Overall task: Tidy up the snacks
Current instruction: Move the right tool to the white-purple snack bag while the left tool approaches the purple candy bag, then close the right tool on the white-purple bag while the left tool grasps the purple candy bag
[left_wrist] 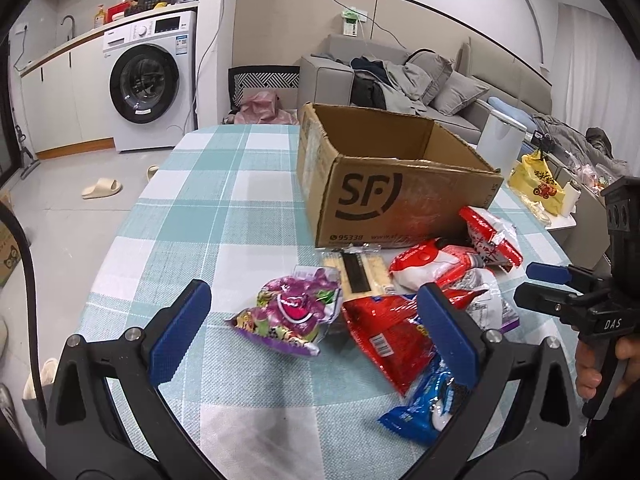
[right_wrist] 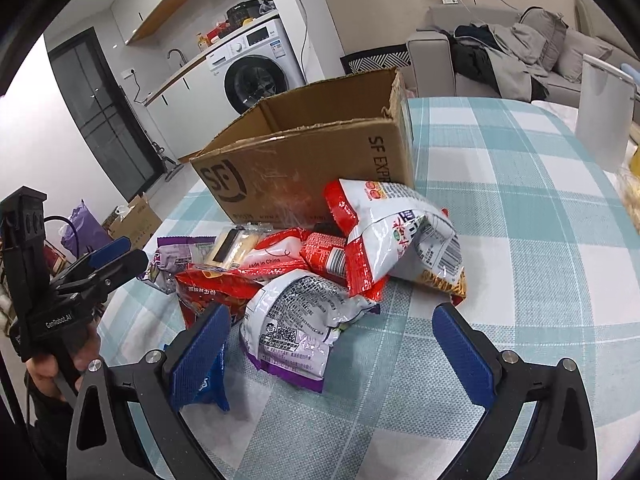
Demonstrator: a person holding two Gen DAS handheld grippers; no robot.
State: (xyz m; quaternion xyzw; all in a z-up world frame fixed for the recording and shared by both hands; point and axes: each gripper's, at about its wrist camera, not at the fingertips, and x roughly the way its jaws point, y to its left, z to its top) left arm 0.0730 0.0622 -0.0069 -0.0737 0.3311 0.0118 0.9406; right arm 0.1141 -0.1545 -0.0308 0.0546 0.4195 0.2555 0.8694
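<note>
The left gripper (left_wrist: pixel 316 330) hung with its jaws wide and empty over a crinkled purple foil packet (left_wrist: pixel 292 312), its ribbed blue pads (left_wrist: pixel 182 330) just above the cloth. Right of that lay a glossy red packet (left_wrist: pixel 386 330) and a blue one (left_wrist: pixel 424 408), touching. The right gripper (right_wrist: pixel 332 356) was also spread wide, holding nothing, over a silvery purple-edged bag (right_wrist: pixel 298 320); a red-and-white bag (right_wrist: pixel 396 232) leaned near the open corrugated cardboard box (left_wrist: pixel 394 184), whose inside was mostly hidden. All sat on a woven teal checked tablecloth (left_wrist: pixel 224 208). A washing machine (left_wrist: pixel 150 80) stood far left, a grey sofa (left_wrist: pixel 460 80) far right.
</note>
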